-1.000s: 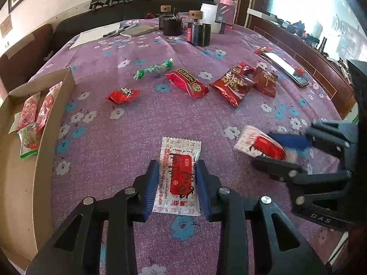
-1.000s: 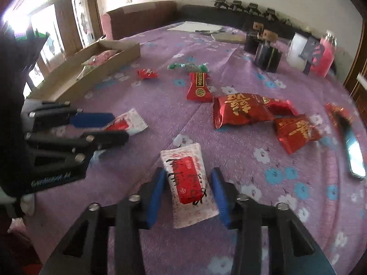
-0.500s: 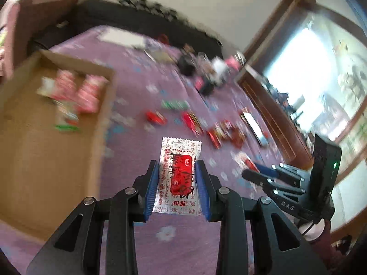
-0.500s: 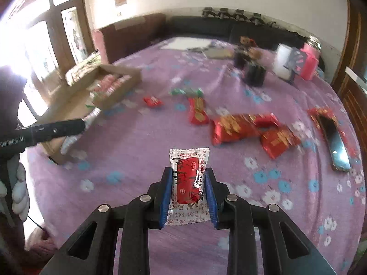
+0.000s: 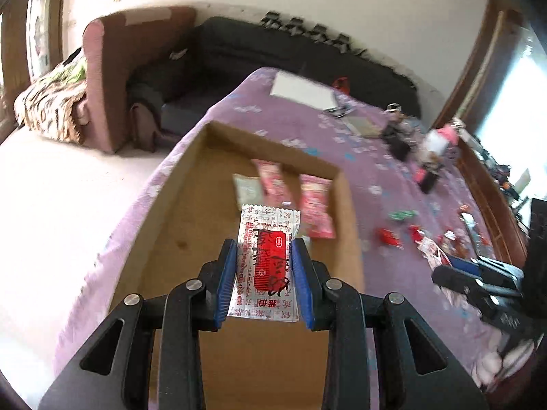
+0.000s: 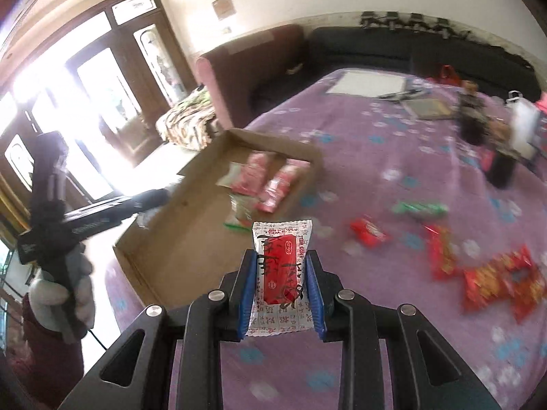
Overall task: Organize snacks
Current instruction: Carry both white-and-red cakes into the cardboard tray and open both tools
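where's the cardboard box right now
The cardboard box sits at the purple table's left edge, below the left gripper in the left wrist view; pink packets lie at its far end.

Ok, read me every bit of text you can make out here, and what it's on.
"TEA SQU", up the side of the right packet; rest unclear.
"WELL", along the top of the left packet; words before it unclear.
Chinese characters on both packets: too unsure to quote.
Lettering on the left gripper, right view: blurred.
Gold print on red packets: blurred.
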Demonstrator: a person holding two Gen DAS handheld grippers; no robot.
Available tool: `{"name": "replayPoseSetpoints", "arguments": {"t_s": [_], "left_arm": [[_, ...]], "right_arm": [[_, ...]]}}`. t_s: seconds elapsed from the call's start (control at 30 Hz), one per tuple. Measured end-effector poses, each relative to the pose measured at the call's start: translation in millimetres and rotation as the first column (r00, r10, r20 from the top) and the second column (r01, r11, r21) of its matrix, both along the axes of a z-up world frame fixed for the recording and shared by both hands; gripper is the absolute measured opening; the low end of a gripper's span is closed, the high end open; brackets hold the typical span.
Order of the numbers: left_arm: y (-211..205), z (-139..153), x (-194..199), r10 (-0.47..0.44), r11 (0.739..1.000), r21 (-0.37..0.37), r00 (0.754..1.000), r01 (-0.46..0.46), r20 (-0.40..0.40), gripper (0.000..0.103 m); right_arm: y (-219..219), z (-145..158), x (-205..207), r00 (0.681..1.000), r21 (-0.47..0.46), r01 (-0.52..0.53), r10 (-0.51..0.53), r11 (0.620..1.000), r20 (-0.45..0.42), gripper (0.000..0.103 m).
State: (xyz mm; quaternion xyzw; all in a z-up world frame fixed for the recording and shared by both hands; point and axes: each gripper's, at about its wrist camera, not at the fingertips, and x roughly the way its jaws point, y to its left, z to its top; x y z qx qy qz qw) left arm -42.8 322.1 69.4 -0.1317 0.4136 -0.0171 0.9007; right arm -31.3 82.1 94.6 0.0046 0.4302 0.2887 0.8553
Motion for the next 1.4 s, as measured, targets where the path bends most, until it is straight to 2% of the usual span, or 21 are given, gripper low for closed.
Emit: {"name": "replayPoseSetpoints", "arguments": {"t_s": [0.17, 0.3, 0.47, 0.67, 0.83, 1.0, 1.1, 1.17, 1.3, 1.33, 1.4], "left_arm": [[20.8, -23.9, 38.6, 0.026, 0.999, -0.038, 0.996, -0.029, -0.084, 0.03], [27.7, -30.8, 63.6, 0.031, 0.998, -0.053, 0.992, -0.038, -0.121, 0.03], [28.9, -34.3, 94.3, 0.031, 0.999, -0.032, 0.989, -0.036, -0.143, 0.03], [36.0, -44.6, 116.6, 0.05, 0.997, -0.045, 0.986, -0.058, -0.16, 0.03], [43.2, -41.2, 114.5, 0.065, 0.992, -0.1, 0.988, -0.079, -0.139, 0.033], [54.2, -26.4, 99.8, 0.102, 0.981, -0.15, 0.987, -0.121, -0.125, 0.04], [51.0, -10.4, 86.1, 0.107, 0.984, -0.137, 0.991, -0.118, -0.085, 0.04], [43.8, 3.8, 70.2, 0.103, 0.986, -0.127, 0.993, -0.109, -0.056, 0.04], [22.4, 25.9, 40.0, 0.067, 0.985, -0.156, 0.998, -0.068, -0.008, 0.042], [15.1, 30.4, 32.9, 0.059, 0.985, -0.163, 0.998, -0.057, 0.006, 0.045], [-0.6, 36.7, 19.2, 0.047, 0.982, -0.183, 0.998, -0.04, 0.033, 0.064]], "right_arm": [[55.7, -16.1, 25.3, 0.998, 0.0, -0.052, 0.052, 0.999, -0.044, 0.028], [86.3, -35.0, 42.5, 0.991, 0.013, -0.082, 0.082, 0.997, -0.101, 0.028], [111.4, -53.3, 59.5, 0.984, 0.031, -0.099, 0.102, 0.995, -0.149, 0.028], [131.7, -64.6, 67.3, 0.983, -0.006, -0.113, 0.111, 0.994, -0.146, 0.028], [140.1, -69.8, 67.0, 0.985, -0.017, -0.118, 0.114, 0.993, -0.133, 0.033], [134.6, -62.9, 60.6, 0.988, 0.005, -0.104, 0.104, 0.995, -0.117, 0.036], [123.5, -50.3, 54.1, 0.991, 0.021, -0.096, 0.098, 0.995, -0.093, 0.036], [108.4, -38.1, 45.5, 0.994, 0.032, -0.087, 0.089, 0.996, -0.065, 0.036], [62.3, -16.1, 25.8, 0.999, 0.061, -0.038, 0.038, 0.997, -0.005, 0.04], [47.7, -11.9, 22.0, 1.0, 0.071, -0.019, 0.018, 0.997, 0.003, 0.041], [13.0, -5.6, 15.9, 0.999, 0.09, 0.043, -0.045, 0.995, 0.017, 0.044]]}}
